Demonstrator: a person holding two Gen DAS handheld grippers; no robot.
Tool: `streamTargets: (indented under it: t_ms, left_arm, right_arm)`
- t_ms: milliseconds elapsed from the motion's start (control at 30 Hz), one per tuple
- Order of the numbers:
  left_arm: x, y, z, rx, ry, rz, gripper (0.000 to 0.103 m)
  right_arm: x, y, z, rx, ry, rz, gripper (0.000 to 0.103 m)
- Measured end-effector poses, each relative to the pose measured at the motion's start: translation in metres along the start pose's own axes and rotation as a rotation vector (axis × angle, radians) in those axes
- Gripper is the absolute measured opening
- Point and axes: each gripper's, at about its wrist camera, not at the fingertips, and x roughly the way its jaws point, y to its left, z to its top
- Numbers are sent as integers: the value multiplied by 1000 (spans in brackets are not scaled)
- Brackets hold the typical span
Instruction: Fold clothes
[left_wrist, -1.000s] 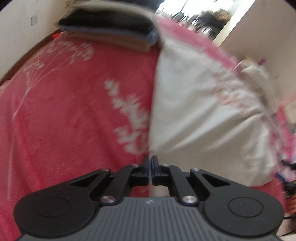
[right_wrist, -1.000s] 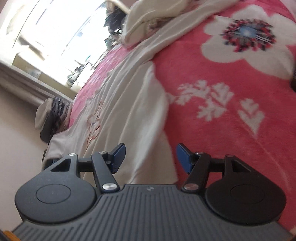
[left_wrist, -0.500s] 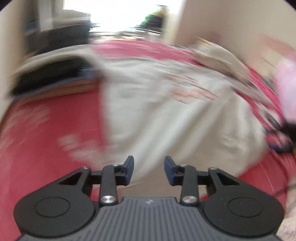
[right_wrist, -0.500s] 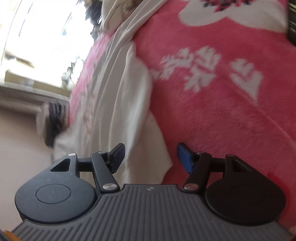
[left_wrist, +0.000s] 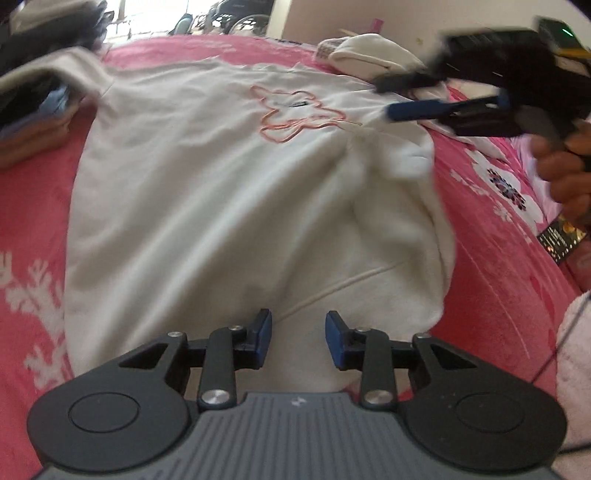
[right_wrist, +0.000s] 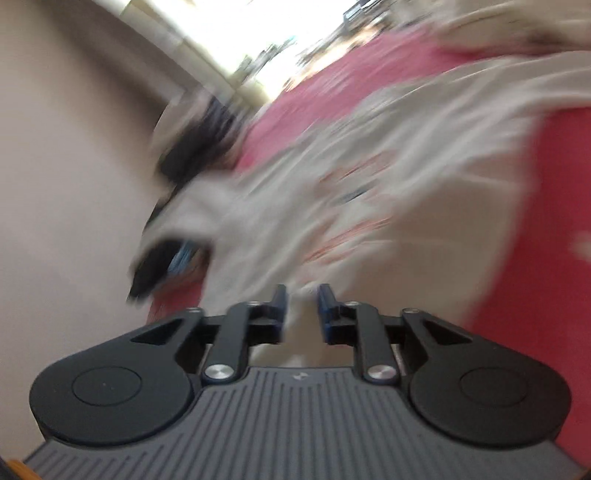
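Item: cream sweatshirt (left_wrist: 229, 192), bear outline on chest, lay front-up and spread on the pink floral bed (left_wrist: 33, 206), presumably flattened for folding. Left tool (left_wrist: 298, 332) hovered at its hem, jaws closing, pinching nothing. Right tool (right_wrist: 302, 308) at far shoulder, jaws closing over blurred cloth, not yet pinching.

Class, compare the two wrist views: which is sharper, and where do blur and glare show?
Left wrist view: white sweatshirt fairly sharp, right gripper motion-smeared, window blown out. Right wrist view: the whole scene streaked with blur, only its own fingers crisp.
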Motion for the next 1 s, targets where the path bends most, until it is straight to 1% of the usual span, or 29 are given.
streamTargets:
  t_ms: [33, 67, 100, 167, 200, 233, 267, 333, 433, 567, 600, 667, 733, 800, 900, 1000]
  left_arm:
    - [0, 1, -1, -3, -2, -2, 34]
    - [0, 1, -1, -7, -3, -3, 34]
    - [0, 2, -2, -8, -4, -4, 34]
    - [2, 2, -3, -7, -3, -5, 34]
    - [3, 3, -3, -8, -2, -8, 34]
    - [4, 4, -3, -8, -1, -12, 35]
    - [3, 5, -3, -8, -1, -16, 35]
    - [4, 6, -4, -8, -3, -22, 35]
    - [7, 7, -2, -6, -6, -19, 35]
    - [6, 4, -2, -7, -12, -8, 35]
    - [6, 4, -3, -7, -13, -6, 35]
    - [5, 4, -3, -9, -16, -5, 35]
    - [6, 4, -3, -10, -16, -6, 35]
    - [6, 3, -4, -8, -16, -7, 35]
    - [7, 4, -4, -4, -16, -12, 35]
    - [8, 3, -4, -4, -14, -12, 37]
  right_arm:
    - [12, 5, 2, -11, 24, 13, 48]
    - [14, 7, 3, -5, 15, 22, 48]
    - [10, 5, 3, 10, -13, 34, 48]
    - [-9, -7, 3, 70, -78, 53, 50]
    - [-21, -15, 1, 99, -105, 49, 50]
    - [-32, -22, -4, 111, -117, 22, 50]
    - [-42, -27, -9, 99, -116, -27, 50]
    - [-51, -27, -20, 32, -89, -135, 50]
    - [-43, -14, -39, -113, -32, -239, 50]
    - [-9, 17, -62, -406, 10, -370, 49]
    - [1, 23, -65, -466, 19, -393, 49]
    - [20, 27, -69, -545, 50, -434, 50]
    - [35, 24, -69, -582, 83, -470, 49]
    - [37, 23, -66, -578, 98, -481, 48]
    - [24, 34, -64, -581, 49, -469, 49]
    - [23, 46, -68, -655, 34, -493, 49]
